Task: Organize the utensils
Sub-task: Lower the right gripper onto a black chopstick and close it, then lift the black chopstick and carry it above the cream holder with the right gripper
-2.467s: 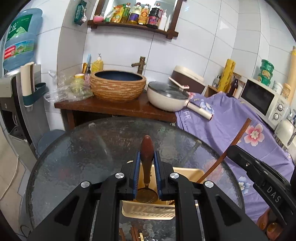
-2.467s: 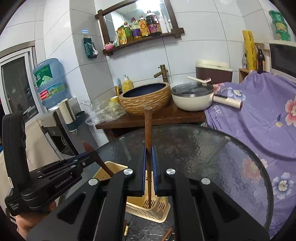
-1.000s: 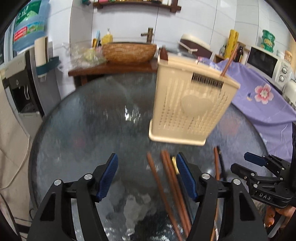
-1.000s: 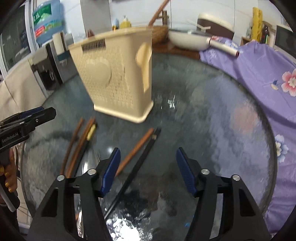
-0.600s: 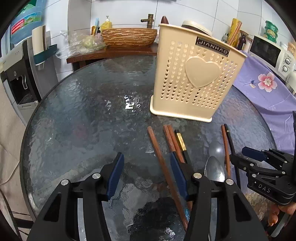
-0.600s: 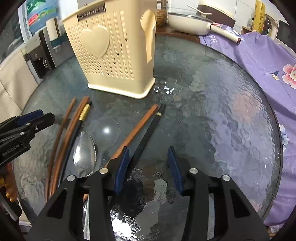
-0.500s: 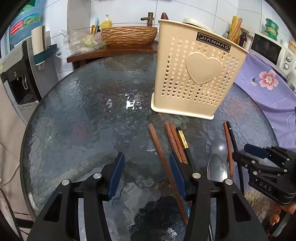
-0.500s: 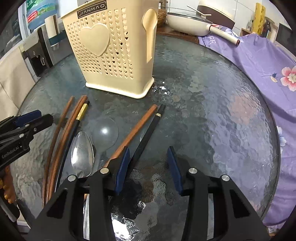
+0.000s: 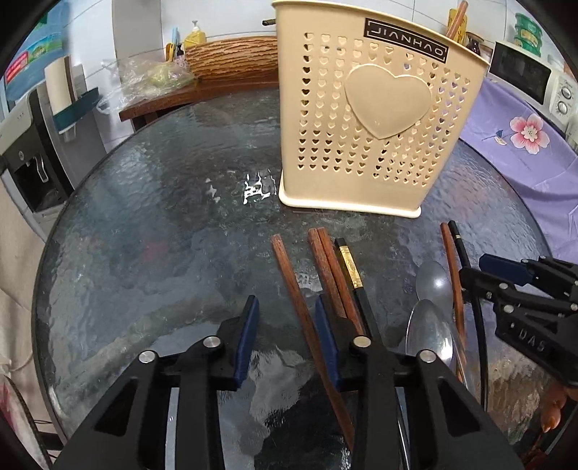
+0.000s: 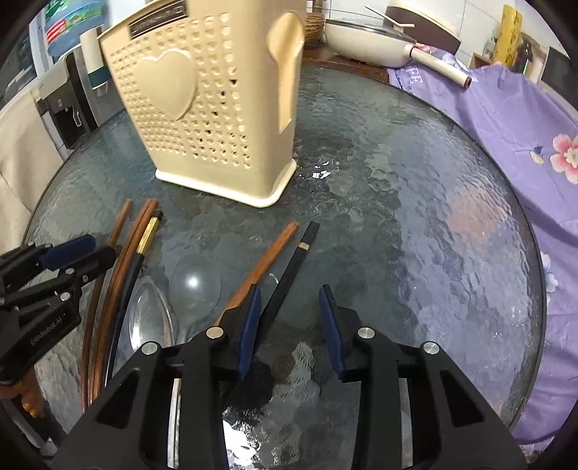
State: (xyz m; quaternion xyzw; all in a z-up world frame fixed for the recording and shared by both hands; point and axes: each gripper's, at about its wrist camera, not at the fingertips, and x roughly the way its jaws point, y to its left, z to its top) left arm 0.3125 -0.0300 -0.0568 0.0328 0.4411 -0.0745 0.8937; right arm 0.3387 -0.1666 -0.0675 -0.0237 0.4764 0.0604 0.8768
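Utensils lie loose on the round glass table [image 9: 151, 231], toward its near edge, in front of the cream perforated holder [image 9: 375, 119] that stands upright near the table's middle; a brown stick [image 9: 456, 20] pokes above its far rim, the rest of its contents hidden by the wall. My left gripper [image 9: 287, 340] points down over one brown chopstick [image 9: 294, 285]; its jaws have just been closing, now narrow, with that chopstick running between them. Whether the pads touch it I cannot tell, and its lower end passes under the fingers. Just right of it a pair of brown chopsticks [image 9: 330, 274] and a black chopstick with a gold band [image 9: 352, 271] lie side by side, partly covered by my right-hand finger. My right gripper [image 10: 289, 325] has likewise been closing and stands narrow over a plain black chopstick [image 10: 289, 278]; contact is unclear. A brown chopstick [image 10: 267, 256] slips under its left finger. Two steel spoons [image 10: 151, 318] lie between the groups, handles cut off by the frame. A purple floral cloth [image 10: 513, 119] lies beyond the table's right edge.
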